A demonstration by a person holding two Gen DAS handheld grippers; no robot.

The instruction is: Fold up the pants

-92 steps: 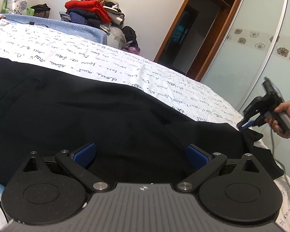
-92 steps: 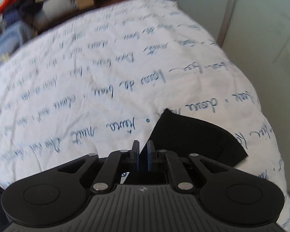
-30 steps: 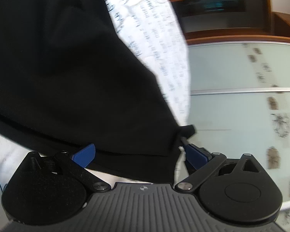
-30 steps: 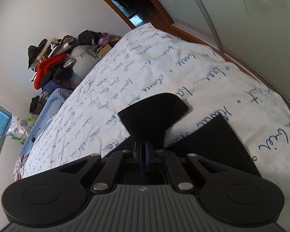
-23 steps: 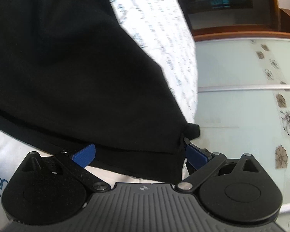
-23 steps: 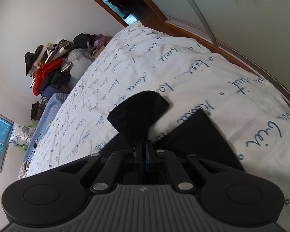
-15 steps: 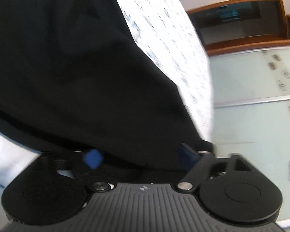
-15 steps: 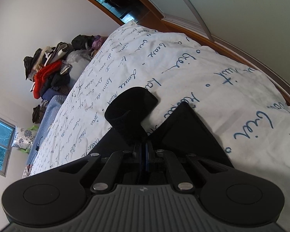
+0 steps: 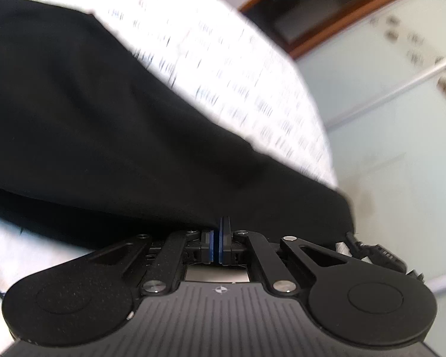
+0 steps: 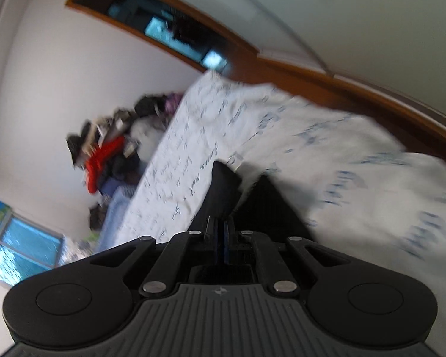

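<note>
Nearby, a clothes heap (image 10: pixel 110 160) flanks the bedsheet (image 10: pixel 356 160); both tongs (image 9: pixel 220 232) (image 10: pixel 221 232) pinch black pants (image 9: pixel 104 125).

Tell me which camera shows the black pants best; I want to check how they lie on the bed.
The left wrist view: the black fabric pants spread broadly across the white script-printed bedsheet, edge pinched in the left gripper. The right wrist view shows only a small dark end of them clamped in the right gripper, blurred.
</note>
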